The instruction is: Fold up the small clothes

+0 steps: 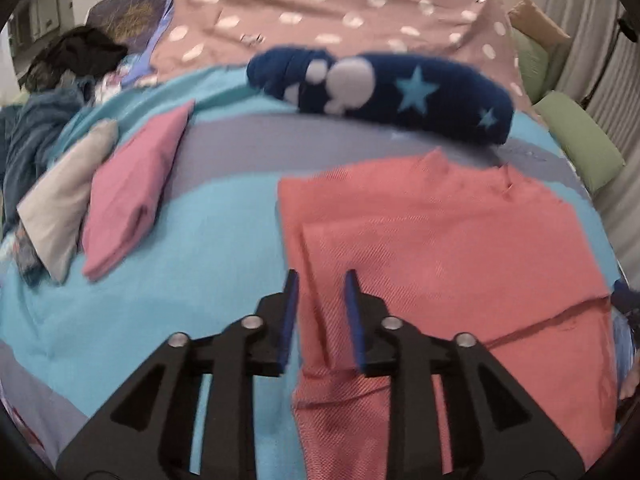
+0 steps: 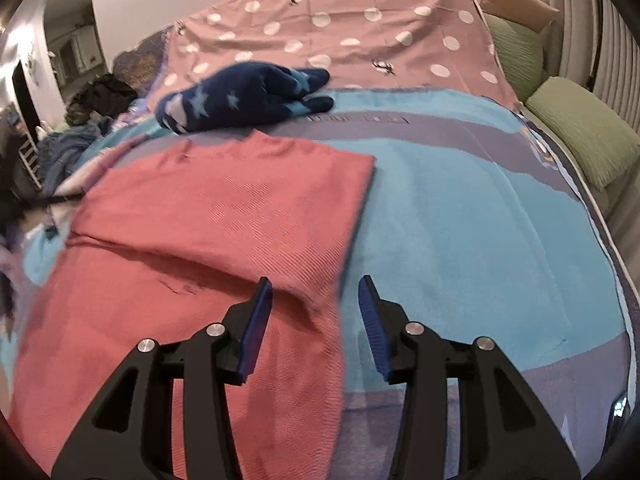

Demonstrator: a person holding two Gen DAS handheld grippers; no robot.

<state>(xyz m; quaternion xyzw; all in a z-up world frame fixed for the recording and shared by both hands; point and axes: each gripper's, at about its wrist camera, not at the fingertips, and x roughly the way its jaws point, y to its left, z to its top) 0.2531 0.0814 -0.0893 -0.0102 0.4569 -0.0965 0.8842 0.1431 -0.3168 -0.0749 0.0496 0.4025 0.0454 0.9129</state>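
Coral ribbed garment (image 1: 460, 240) lies spread on the bed (image 1: 208, 216), partly folded, with one flap doubled over its upper half. The left gripper (image 1: 322, 278) hangs over its left edge, jaws apart and holding nothing; the right gripper (image 2: 316, 284) straddles the right edge (image 2: 340, 264), jaws likewise apart. To fold cleanly, each should probably pinch both layers at matching corners near the hem, lift evenly and carry them toward the far edge by the navy star-patterned piece (image 1: 384, 92).

No readable text; small printed mark on blue blanket (image 2: 460, 208) too blurred to read.
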